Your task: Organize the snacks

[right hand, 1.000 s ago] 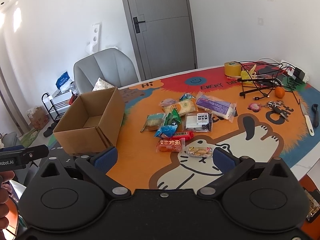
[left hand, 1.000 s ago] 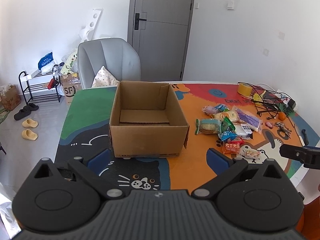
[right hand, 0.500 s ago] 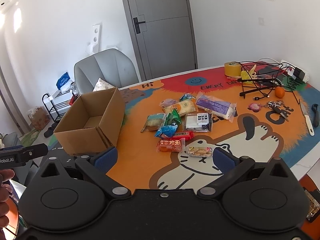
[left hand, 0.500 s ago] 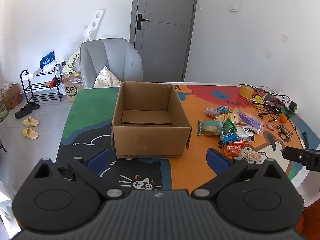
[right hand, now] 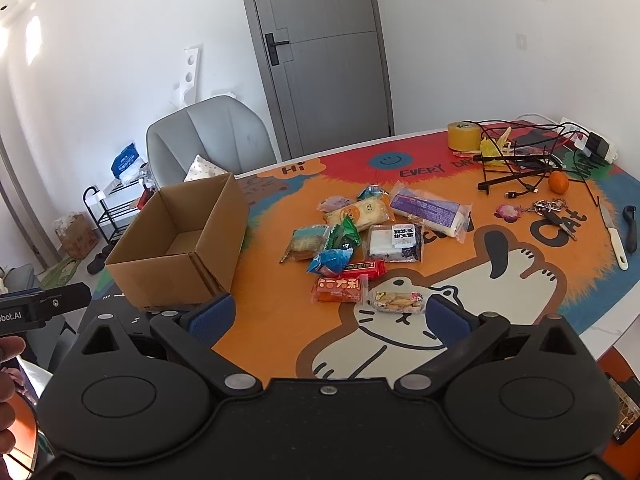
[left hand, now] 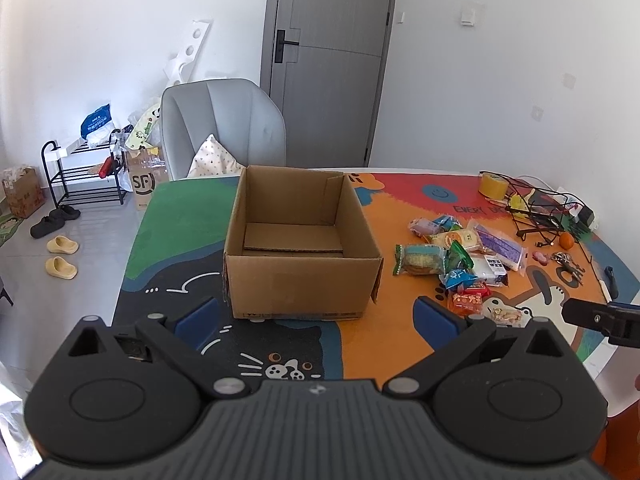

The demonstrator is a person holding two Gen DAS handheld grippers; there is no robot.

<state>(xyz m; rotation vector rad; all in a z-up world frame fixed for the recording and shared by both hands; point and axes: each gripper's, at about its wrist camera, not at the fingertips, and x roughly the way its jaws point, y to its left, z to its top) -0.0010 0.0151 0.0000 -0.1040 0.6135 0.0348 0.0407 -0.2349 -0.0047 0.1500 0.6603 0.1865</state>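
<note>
Open cardboard box (left hand: 301, 240) standing upright on the desk (left hand: 176, 216), nothing inside but a loose cardboard sheet on the bottom. Seen from the right wrist too (right hand: 180, 248), at the left end of the colourful cartoon mat (right hand: 500, 280).

Pile of snacks (right hand: 360, 240) lying on the orange part of the mat, to the right of the box and apart from it: a long purple-and-white packet (right hand: 430, 212), a white-labelled dark packet (right hand: 396, 242), a green packet (right hand: 344, 234), a blue packet (right hand: 330, 260), a red bar (right hand: 366, 270), an orange packet (right hand: 340, 289) and a small clear packet of crackers (right hand: 396, 301) nearest the camera. Same pile in the left wrist view (left hand: 456, 256).

Left hand-held gripper (left hand: 316, 314) released, blue pads spread wide, hovering above the desk just short of the box, grasping nothing. Right hand-held gripper (right hand: 330, 318) likewise released and empty, pads wide apart, poised over the mat close to the crackers and the orange packet, touching neither.

Farther back on the desk: a roll of yellow tape (right hand: 464, 136), a tangle of black cables (right hand: 520, 152), an orange fruit (right hand: 558, 182), keys (right hand: 550, 208) and a knife (right hand: 614, 236). Grey chair (left hand: 224, 124) behind the desk.
</note>
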